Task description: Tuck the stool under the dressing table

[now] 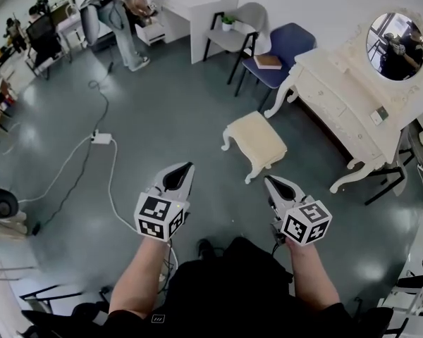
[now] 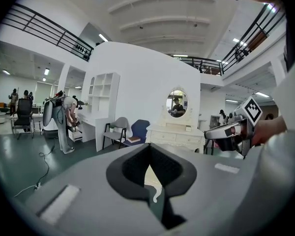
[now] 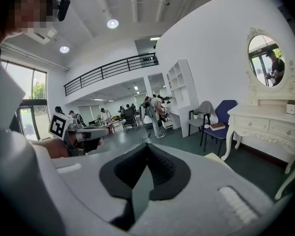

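Wore a black top [image 1: 233, 287] with sleeves stopping near the elbows, and a dark shoe [image 1: 205, 247]. Bore pale grey, beak-shaped shells on the left gripper [image 1: 189, 165] and right gripper [image 1: 267, 179], with black ribbed lining inside the fingers [image 2: 132, 168]. Carried a white cube [image 1: 160, 217] printed with black square markers at the rear of each, plus a pale rough strip on each shell.

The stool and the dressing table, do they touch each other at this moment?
Apart. The head view shows a strip of bare dark floor between the stool and the front legs of the dressing table.
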A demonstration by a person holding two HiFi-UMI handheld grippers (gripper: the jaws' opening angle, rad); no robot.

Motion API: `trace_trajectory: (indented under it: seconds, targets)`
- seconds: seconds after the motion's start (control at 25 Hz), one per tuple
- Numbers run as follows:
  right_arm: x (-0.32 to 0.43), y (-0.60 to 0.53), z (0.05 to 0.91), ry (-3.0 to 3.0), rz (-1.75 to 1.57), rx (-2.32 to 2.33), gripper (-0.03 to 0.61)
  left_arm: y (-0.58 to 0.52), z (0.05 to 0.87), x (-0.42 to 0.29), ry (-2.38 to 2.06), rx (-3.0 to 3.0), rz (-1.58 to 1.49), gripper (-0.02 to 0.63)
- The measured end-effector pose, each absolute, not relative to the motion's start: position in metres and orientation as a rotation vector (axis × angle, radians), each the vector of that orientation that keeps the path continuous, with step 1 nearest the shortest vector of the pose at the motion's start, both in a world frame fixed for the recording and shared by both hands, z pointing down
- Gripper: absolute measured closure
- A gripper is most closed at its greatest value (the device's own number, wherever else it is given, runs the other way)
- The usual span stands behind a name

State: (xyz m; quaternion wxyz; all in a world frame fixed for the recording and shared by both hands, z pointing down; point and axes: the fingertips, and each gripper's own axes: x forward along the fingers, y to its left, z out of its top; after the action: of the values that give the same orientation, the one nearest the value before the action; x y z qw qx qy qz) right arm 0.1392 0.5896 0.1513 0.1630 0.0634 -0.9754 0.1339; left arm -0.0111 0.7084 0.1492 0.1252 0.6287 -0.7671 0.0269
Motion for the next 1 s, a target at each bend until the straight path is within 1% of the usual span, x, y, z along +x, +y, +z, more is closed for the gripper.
trace_trajectory:
  seconds: [0.2, 0.4, 0.68, 1.0]
  targets:
    - [0.125, 0.568, 0.164, -2.764, 0.439, 0.193, 0.574, 0.689, 0.159, -0.021, -2.195, 1.829, 0.086, 0.597]
    - [0.093, 0.532, 0.177, -2.757, 0.509, 0.167, 0.574, 0.649, 0.167, -0.036, -2.162, 1.821, 0.112, 0.597]
    - [0.05, 0.455, 0.189, -2.734, 0.551, 0.112, 0.574, 0.553, 0.178, -0.067, -2.1, 1.813, 0.141, 0.597]
    - [0.044, 0.361, 0.198, -2.696, 0.607, 0.14, 0.574, 0.454, 0.181, -0.078, -2.029, 1.827, 0.198, 0.597]
